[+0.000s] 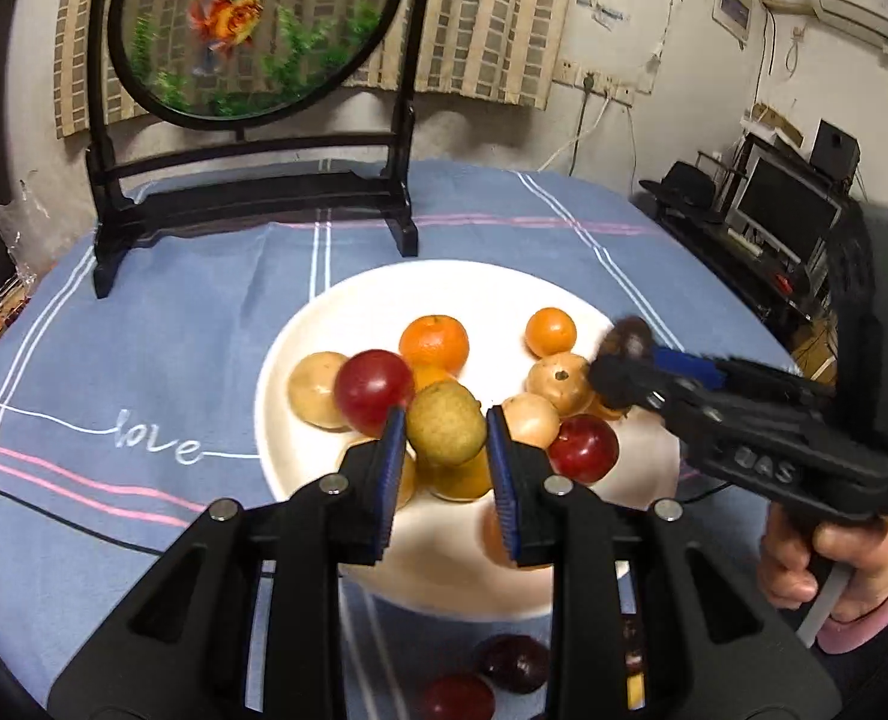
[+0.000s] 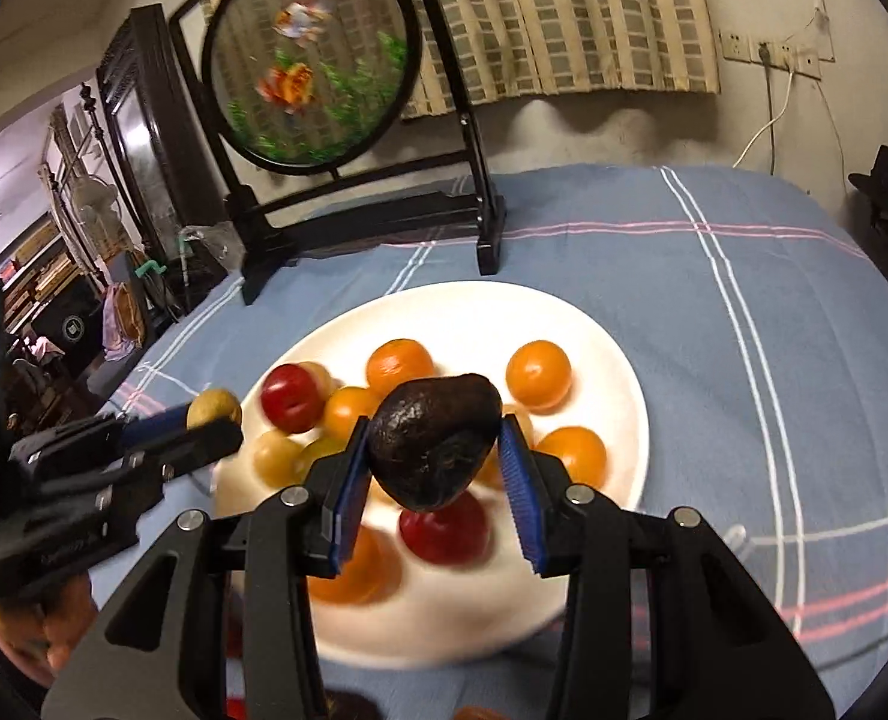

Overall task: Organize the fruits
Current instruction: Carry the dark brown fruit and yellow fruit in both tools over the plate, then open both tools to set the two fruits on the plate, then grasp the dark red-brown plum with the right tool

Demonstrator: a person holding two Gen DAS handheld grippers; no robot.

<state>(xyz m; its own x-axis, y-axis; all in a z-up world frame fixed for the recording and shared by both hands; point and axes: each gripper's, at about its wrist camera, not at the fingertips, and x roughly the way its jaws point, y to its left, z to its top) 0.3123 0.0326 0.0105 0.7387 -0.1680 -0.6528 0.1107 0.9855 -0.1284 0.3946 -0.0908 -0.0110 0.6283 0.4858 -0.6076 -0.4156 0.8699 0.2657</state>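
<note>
Both grippers carry fruit above the white plate, which sits on the desk's blue striped cloth in front of a round goldfish screen on a black stand. The left gripper is clamped on a small yellow-green fruit, pinched between its blue pads at the tips, so the fruit hangs clear of the pile below. The right gripper is closed on a dark, wrinkled avocado-like fruit, held across its broad middle — probably the steadiest place to grip so uneven a shape. On the plate lie oranges, red plum-like fruits and pale tan ones, loosely gathered by kind rather than heaped at random. At least two dark red fruits still lie on the cloth at the plate's near edge, so the gathering looks unfinished. Each held fruit likely wants a free spot — the plate's far half offers the most bare room.
</note>
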